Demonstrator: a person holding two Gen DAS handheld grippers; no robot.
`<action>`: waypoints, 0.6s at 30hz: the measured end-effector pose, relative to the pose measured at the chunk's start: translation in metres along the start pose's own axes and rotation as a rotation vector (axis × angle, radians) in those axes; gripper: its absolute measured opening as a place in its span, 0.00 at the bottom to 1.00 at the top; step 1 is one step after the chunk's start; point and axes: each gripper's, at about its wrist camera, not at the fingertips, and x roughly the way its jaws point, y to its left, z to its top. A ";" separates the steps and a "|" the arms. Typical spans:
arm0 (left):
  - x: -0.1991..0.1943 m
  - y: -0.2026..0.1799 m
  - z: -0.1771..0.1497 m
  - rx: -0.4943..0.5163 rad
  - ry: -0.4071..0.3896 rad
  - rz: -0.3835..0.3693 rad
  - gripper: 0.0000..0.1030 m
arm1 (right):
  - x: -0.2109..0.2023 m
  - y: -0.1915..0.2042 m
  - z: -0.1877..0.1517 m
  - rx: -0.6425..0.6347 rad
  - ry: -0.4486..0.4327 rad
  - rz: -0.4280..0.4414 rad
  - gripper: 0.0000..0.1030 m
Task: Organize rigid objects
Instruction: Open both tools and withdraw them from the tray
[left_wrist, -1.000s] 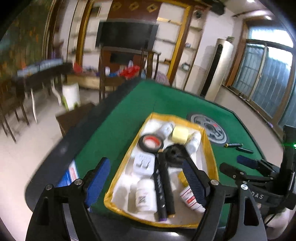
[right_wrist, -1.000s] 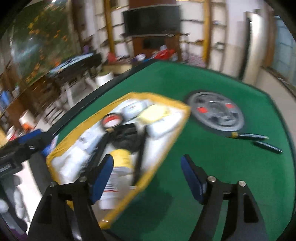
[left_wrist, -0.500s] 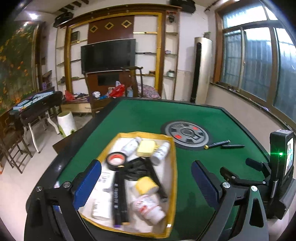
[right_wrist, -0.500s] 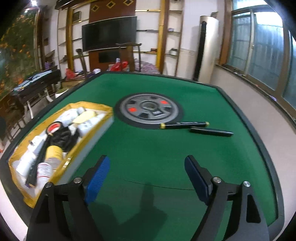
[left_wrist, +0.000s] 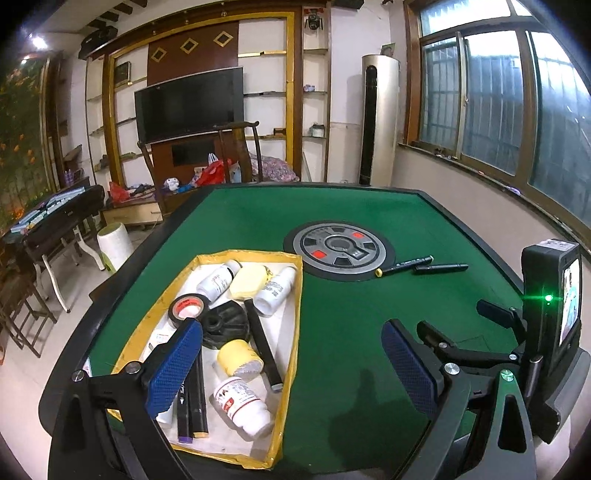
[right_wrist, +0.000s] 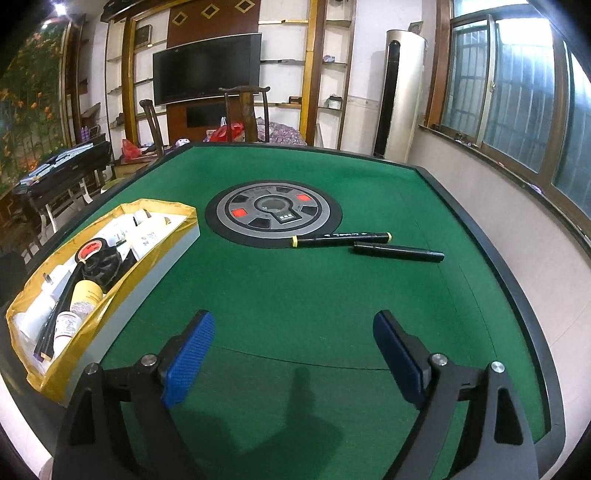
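Note:
A yellow-rimmed tray (left_wrist: 297, 295) on the green table holds white bottles, a tape roll (left_wrist: 186, 308), a black disc and black markers; it also shows at the left of the right wrist view (right_wrist: 155, 258). Two black markers lie loose on the felt: one with yellow bands (right_wrist: 341, 238) (left_wrist: 404, 265), one plain black (right_wrist: 399, 253) (left_wrist: 441, 267). My left gripper (left_wrist: 291, 365) is open and empty above the tray's near right rim. My right gripper (right_wrist: 293, 360) is open and empty over bare felt, short of the markers; it shows at the right of the left wrist view (left_wrist: 495, 314).
A round grey control panel (right_wrist: 273, 214) is set in the table's middle, touching the yellow-banded marker. The table's black raised edge (right_wrist: 517, 295) runs along the right. Chairs, a side table and a TV wall stand beyond the far edge.
Both grippers pulled back and swung right, away from the tray. The right wrist view went from over the tray to facing the two loose markers. Jaws stayed open.

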 end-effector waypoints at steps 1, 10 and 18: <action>0.001 0.000 -0.001 -0.003 0.006 -0.003 0.96 | 0.000 -0.001 0.000 0.002 0.001 -0.001 0.85; 0.006 -0.002 -0.003 -0.006 0.028 -0.010 0.96 | 0.006 -0.004 -0.003 0.006 0.020 -0.013 0.85; 0.016 -0.002 -0.001 -0.007 0.053 -0.017 0.96 | 0.013 -0.005 -0.004 0.003 0.037 -0.019 0.85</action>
